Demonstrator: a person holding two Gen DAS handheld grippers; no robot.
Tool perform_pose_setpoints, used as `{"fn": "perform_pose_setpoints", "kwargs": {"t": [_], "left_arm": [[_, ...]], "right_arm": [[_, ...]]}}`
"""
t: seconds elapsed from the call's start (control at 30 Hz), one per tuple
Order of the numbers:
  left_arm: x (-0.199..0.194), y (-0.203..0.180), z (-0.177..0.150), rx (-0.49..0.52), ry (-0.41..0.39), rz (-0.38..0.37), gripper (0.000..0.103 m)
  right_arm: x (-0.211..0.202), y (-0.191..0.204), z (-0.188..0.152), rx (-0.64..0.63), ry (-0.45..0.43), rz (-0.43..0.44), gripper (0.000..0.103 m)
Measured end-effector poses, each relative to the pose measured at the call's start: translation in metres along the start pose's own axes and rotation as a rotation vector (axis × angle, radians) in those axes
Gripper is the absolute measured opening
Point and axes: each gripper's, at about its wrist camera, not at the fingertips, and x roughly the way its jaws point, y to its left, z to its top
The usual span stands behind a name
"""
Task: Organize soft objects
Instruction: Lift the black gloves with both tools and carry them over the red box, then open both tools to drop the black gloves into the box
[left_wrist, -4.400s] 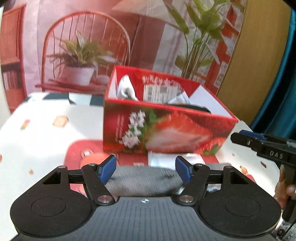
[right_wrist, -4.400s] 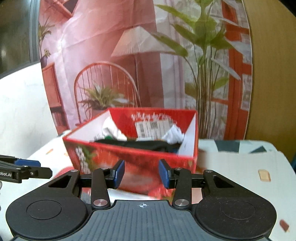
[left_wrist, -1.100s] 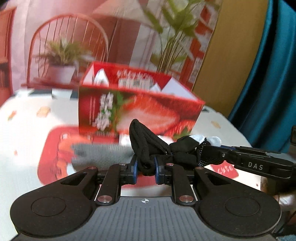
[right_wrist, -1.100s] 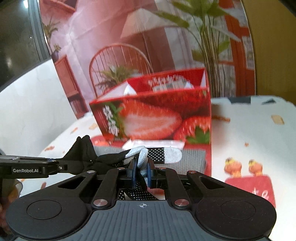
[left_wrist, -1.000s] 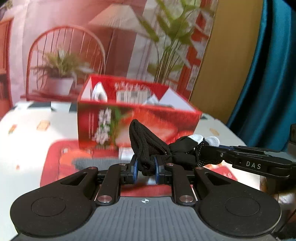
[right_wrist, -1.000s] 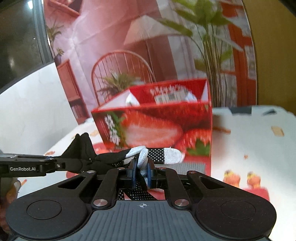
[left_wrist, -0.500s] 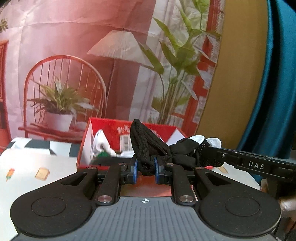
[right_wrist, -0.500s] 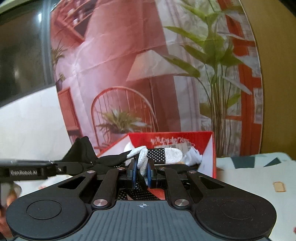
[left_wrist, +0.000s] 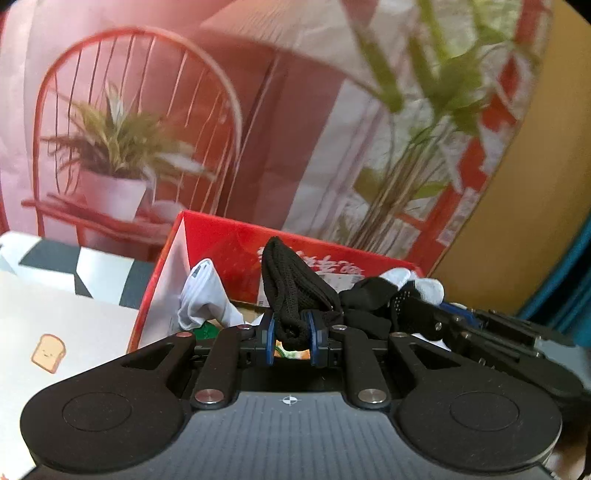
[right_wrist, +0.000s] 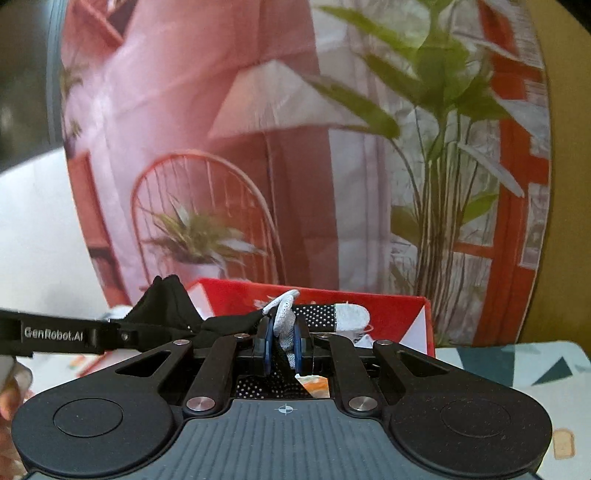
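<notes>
A black glove with grey fingertips hangs stretched between both grippers, over the open red strawberry box. My left gripper is shut on the glove's knitted black cuff. My right gripper is shut on the glove's dotted, grey-tipped finger end. In the left wrist view the right gripper comes in from the right; in the right wrist view the left gripper comes in from the left. White cloth and other soft items lie inside the box.
The box stands on a table with a patterned white cloth. Behind it hangs a printed backdrop of a chair, plants and a lamp. A teal curtain is at the far right. A hand shows at the left edge.
Both grippers carried the glove up and forward, from in front of the box to over its opening. The box's inside is now seen from closer. Both grips stayed the same.
</notes>
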Motion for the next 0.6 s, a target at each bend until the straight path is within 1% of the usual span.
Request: {"fn": "perform_pose_setpoints", "kwargs": {"t": [0.07, 0.17, 0.43, 0.5, 0.53, 0.57, 0.6], "left_arm": [[0.011, 0.002, 0.004, -0.001, 0.021, 0.011, 0.018], [0.024, 0.001, 0.007, 0.025, 0.052, 0.041, 0.018], [0.043, 0.006, 0.007, 0.035, 0.095, 0.070, 0.019], [0.045, 0.006, 0.005, 0.055, 0.102, 0.083, 0.022], [0.046, 0.005, 0.005, 0.066, 0.104, 0.090, 0.027], [0.046, 0.005, 0.005, 0.075, 0.105, 0.095, 0.035], [0.045, 0.005, 0.005, 0.082, 0.102, 0.100, 0.039]], "right_arm": [[0.017, -0.002, 0.001, -0.004, 0.038, -0.013, 0.010], [0.034, -0.006, 0.000, 0.017, 0.087, -0.031, 0.011], [0.050, -0.014, -0.012, 0.054, 0.147, -0.065, 0.012], [0.050, -0.014, -0.014, 0.051, 0.151, -0.085, 0.017], [0.049, -0.014, -0.015, 0.049, 0.148, -0.103, 0.019], [0.048, -0.014, -0.016, 0.051, 0.144, -0.117, 0.020], [0.048, -0.015, -0.016, 0.057, 0.143, -0.122, 0.021]]}}
